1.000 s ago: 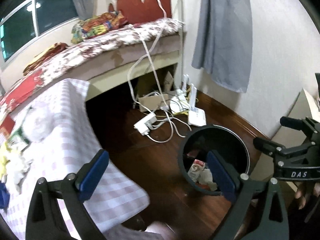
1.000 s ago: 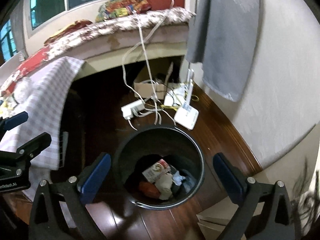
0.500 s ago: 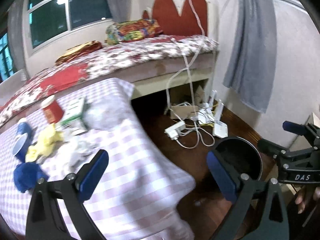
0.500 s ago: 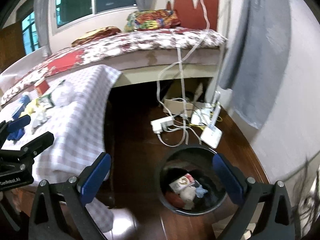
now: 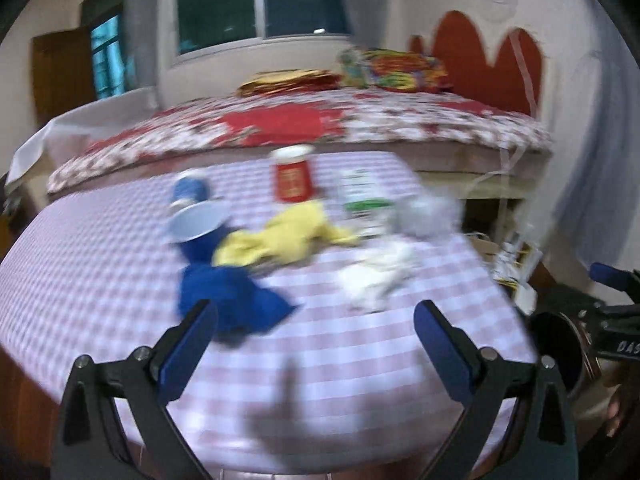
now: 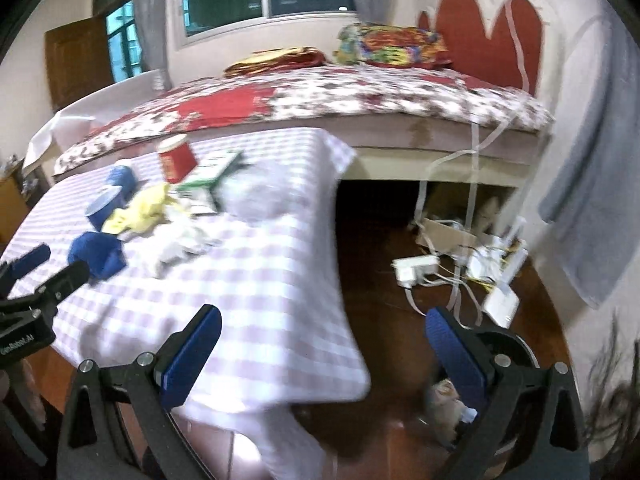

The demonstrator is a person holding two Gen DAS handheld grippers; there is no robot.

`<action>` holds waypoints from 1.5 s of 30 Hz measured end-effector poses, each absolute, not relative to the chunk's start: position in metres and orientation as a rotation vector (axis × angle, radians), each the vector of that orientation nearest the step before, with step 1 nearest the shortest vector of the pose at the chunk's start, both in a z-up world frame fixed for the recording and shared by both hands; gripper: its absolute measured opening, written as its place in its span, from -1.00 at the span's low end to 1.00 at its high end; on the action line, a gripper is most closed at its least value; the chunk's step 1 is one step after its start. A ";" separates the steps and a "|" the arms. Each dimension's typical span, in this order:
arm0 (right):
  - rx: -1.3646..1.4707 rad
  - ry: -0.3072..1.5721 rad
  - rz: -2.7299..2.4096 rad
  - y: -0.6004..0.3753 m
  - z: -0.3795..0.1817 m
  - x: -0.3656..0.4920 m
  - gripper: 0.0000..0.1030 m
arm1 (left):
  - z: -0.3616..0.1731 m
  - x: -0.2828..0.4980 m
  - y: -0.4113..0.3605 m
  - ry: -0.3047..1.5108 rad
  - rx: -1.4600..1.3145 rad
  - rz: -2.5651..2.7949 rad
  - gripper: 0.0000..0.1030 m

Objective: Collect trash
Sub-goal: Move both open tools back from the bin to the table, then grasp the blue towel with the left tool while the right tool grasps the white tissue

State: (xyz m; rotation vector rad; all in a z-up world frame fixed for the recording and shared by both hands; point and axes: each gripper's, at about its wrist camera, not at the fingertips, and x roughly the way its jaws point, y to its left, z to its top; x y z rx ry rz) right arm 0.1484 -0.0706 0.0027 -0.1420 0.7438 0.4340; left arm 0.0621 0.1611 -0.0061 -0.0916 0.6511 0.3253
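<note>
Both cameras have swung up and left since 0.5 s ago, away from the bin and toward the table. The left gripper point(image 5: 316, 332) now faces the checked tablecloth point(image 5: 100, 264) head on, its fingers wide apart and empty. The trash sits in a heap there: a blue rag point(image 5: 232, 300), a yellow wrapper point(image 5: 280, 240), white crumpled paper point(image 5: 376, 276), a red cup point(image 5: 293, 178). The right gripper point(image 6: 320, 344) is spread wide too, holding nothing. The black bin point(image 6: 516, 344) now peeks out behind its right finger.
</note>
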 end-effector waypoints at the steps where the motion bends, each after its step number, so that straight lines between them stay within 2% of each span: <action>1: -0.145 0.746 0.453 -0.059 0.002 0.149 1.00 | -0.009 0.060 0.172 0.655 -0.104 0.348 0.93; 11: -0.215 0.773 0.629 0.043 -0.012 0.157 1.00 | -0.032 0.061 0.242 0.683 -0.215 0.460 0.91; 19: -0.226 0.822 0.680 0.080 -0.033 0.187 0.99 | -0.050 0.082 0.259 0.713 -0.254 0.452 0.75; 23: -0.233 0.867 0.698 0.094 -0.048 0.202 0.61 | -0.059 0.094 0.266 0.726 -0.276 0.441 0.70; 29: -0.226 0.878 0.721 0.096 -0.054 0.208 0.49 | -0.068 0.101 0.268 0.746 -0.293 0.423 0.47; 31: -0.225 0.878 0.738 0.096 -0.054 0.207 0.33 | -0.068 0.100 0.267 0.743 -0.309 0.406 0.25; 32: -0.220 0.879 0.749 0.096 -0.054 0.206 0.23 | -0.068 0.100 0.266 0.741 -0.306 0.404 0.22; 34: -0.215 0.877 0.768 0.096 -0.053 0.204 0.09 | -0.066 0.099 0.263 0.736 -0.300 0.391 -0.03; 36: -0.210 0.864 0.782 0.095 -0.051 0.200 -0.09 | -0.064 0.096 0.261 0.728 -0.310 0.380 -0.13; 38: -0.206 0.851 0.790 0.092 -0.050 0.196 -0.19 | -0.061 0.092 0.260 0.720 -0.320 0.371 -0.18; 45: -0.173 0.790 0.777 0.067 -0.036 0.182 -0.26 | -0.048 0.085 0.245 0.694 -0.292 0.342 -0.24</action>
